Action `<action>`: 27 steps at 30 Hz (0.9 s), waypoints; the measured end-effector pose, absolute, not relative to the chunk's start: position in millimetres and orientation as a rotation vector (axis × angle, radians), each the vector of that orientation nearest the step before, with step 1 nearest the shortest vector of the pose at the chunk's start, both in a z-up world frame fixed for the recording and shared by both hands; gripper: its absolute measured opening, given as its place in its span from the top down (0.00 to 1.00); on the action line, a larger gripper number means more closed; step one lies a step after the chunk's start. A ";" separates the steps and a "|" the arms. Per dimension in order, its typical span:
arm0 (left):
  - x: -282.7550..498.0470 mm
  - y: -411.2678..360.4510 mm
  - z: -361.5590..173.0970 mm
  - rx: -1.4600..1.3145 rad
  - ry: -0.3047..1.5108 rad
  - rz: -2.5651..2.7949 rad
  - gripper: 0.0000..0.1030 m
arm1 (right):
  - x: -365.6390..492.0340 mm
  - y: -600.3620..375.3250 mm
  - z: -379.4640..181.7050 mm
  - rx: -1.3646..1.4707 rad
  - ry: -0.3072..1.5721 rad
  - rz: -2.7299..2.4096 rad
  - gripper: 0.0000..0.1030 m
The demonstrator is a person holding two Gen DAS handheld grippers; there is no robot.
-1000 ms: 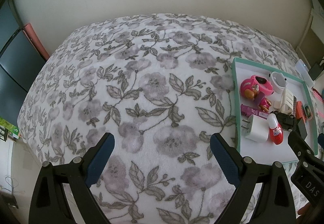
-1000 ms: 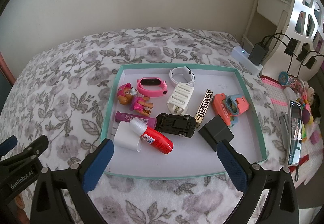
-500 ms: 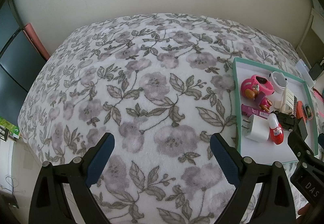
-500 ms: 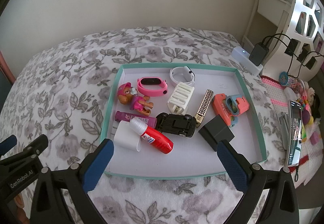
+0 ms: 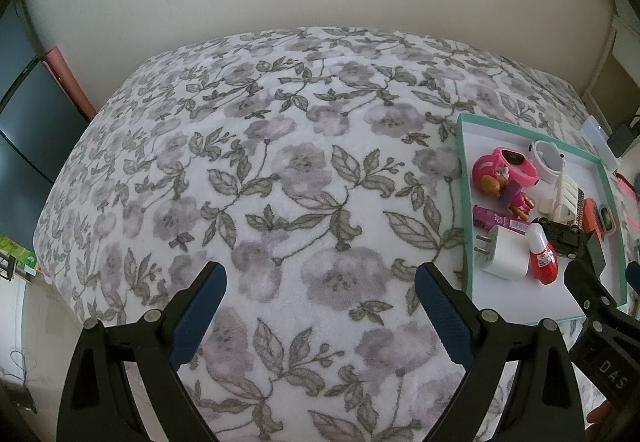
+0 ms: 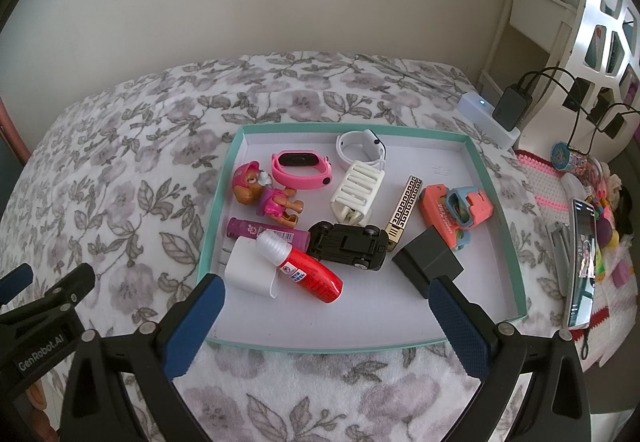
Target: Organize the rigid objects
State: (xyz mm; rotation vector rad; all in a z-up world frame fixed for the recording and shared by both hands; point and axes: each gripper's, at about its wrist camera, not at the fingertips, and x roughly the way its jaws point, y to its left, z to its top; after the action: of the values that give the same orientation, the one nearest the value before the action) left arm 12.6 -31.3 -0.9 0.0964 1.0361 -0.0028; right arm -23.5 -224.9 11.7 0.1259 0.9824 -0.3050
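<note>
A teal-rimmed tray (image 6: pixel 502 210) on the floral bed holds several small things: a red bottle (image 6: pixel 310 268), a white charger (image 6: pixel 250 268), a black toy car (image 6: pixel 348 244), a pup figure (image 6: pixel 266 198), a pink band (image 6: pixel 302 170), a white comb clip (image 6: pixel 358 192), a black box (image 6: pixel 428 262) and an orange toy (image 6: pixel 454 210). My right gripper (image 6: pixel 324 296) is open and empty over the tray's near edge. My left gripper (image 5: pixel 320 282) is open and empty over bare blanket, left of the tray (image 5: pixel 464 178).
The floral blanket (image 5: pixel 260 182) covers the bed. A power strip with plugs (image 6: pixel 488 110) lies beyond the tray. A phone (image 6: pixel 580 258) and toys lie on a knitted mat at the right. A dark cabinet (image 5: pixel 24 130) stands left.
</note>
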 end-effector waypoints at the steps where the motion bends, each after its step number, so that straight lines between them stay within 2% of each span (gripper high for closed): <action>1: 12.6 -30.7 -0.6 0.096 1.036 -0.004 0.07 | -23.1 -224.4 12.0 0.126 0.982 -0.305 0.00; 27: 13.5 -32.0 3.4 0.080 1.023 -0.014 0.07 | -22.8 -223.7 10.0 0.122 0.987 -0.305 0.00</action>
State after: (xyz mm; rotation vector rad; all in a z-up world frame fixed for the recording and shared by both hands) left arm 13.5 -32.0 3.4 0.0799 1.0233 -0.0142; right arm -22.8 -223.7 10.0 0.1218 0.9872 -0.3052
